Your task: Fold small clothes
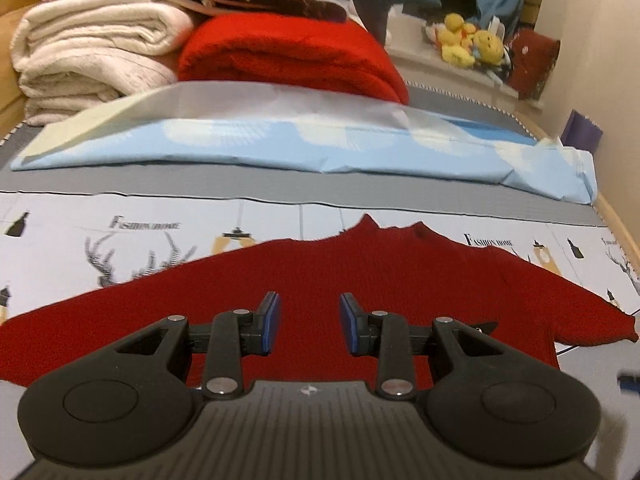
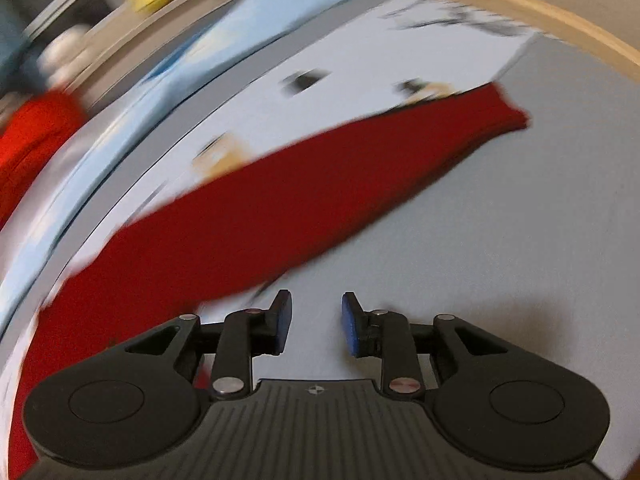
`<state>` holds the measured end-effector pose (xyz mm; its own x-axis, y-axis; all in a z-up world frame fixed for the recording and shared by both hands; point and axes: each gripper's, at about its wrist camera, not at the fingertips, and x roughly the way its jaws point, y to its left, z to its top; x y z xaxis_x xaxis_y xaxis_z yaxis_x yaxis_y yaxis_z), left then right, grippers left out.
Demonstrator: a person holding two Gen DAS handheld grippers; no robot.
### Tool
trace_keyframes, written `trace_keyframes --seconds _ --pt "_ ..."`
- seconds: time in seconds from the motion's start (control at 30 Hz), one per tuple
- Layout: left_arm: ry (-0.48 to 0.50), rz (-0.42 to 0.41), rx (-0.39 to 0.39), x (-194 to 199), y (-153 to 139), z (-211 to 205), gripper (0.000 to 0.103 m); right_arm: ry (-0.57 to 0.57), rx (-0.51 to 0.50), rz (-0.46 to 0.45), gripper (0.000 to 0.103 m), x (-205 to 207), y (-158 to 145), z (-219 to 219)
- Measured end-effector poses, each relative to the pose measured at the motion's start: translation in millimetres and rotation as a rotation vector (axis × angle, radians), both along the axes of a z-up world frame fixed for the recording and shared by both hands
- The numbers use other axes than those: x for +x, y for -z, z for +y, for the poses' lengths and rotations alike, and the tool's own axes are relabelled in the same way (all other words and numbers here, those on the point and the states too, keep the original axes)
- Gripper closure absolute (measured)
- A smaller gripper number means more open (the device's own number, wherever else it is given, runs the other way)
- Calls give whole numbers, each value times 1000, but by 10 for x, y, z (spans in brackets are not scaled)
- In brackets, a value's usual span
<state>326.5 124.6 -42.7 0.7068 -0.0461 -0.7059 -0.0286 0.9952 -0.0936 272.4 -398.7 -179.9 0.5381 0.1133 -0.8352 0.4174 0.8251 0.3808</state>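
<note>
Left wrist: your left gripper and right gripper hover released over the sweater; pinch its sleeve cuff, fold inward.

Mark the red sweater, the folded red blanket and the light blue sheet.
red sweater (image 1: 360, 280): left wrist view, middle of the chest, below the collar.
folded red blanket (image 1: 288, 52): left wrist view, top face of the fold.
light blue sheet (image 1: 320, 148): left wrist view, middle of its upper surface.

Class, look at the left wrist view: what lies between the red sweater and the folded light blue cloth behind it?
The printed white sheet, then a bare strip of grey mat.
</note>
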Motion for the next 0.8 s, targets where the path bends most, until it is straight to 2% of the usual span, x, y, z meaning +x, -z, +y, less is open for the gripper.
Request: trace_keyframes --seconds 0.1,0.2,0.27,0.3,0.4,0.53,0.6,0.63,0.7,0.8 --pt "1 -22 23 -187 -88 129 67 -129 2 17 65 -528 -80 252" --pt "-6 -41 37 -371 -143 271 67 -166 2 94 65 -985 96 371" --pt "-24 -43 28 -474 -160 385 67 -188 2 179 64 -1153 258 466" --pt "-31 -44 19 -518 -165 442 67 -206 -2 187 65 -1198 318 504" --pt "-51 -42 -8 -631 -185 615 67 -300 -105 202 64 -1305 417 736" --pt "-63 -50 -48 -696 -244 805 67 -331 -21 115 64 -1345 352 936" --pt "-67 -55 -66 -702 -275 887 67 -304 50 54 63 -1359 304 1024" --pt "-69 -56 -75 -702 -285 922 67 -288 81 40 60 -1357 308 1059" --pt "-66 -53 -91 -693 -294 977 67 -234 131 37 55 -1360 341 1125" --pt "-56 -49 -102 -673 -293 1031 67 -168 192 20 55 -1372 347 1177"
